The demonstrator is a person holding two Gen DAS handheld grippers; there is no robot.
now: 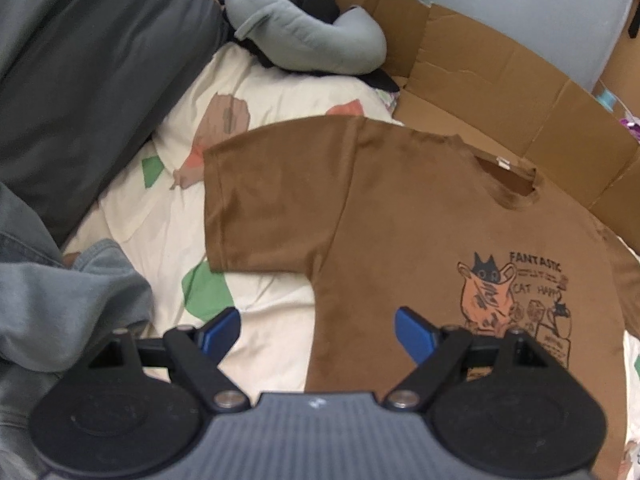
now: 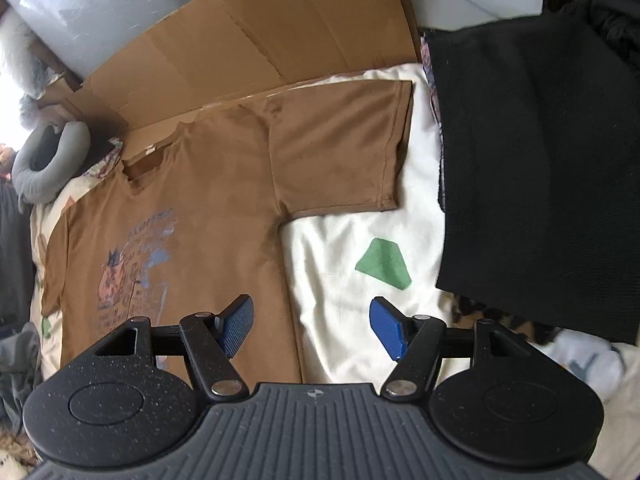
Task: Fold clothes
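Both hands' fingers (image 1: 414,336) (image 2: 238,326) gape wide, empty, above the brown T-shirt (image 1: 400,216).

Brown T-shirt (image 1: 400,208) lies flat, print up, sleeves spread, on bedding.

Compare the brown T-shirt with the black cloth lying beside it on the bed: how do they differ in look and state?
The brown T-shirt lies spread flat with both sleeves out; the black cloth shows as one plain rectangular slab, with no sleeves visible.

The T-shirt carries a cat print on its chest; the black cloth shows no print.

The T-shirt's collar end overlaps the cardboard; the black cloth lies off to the side.

Both rest on the cream bedsheet.
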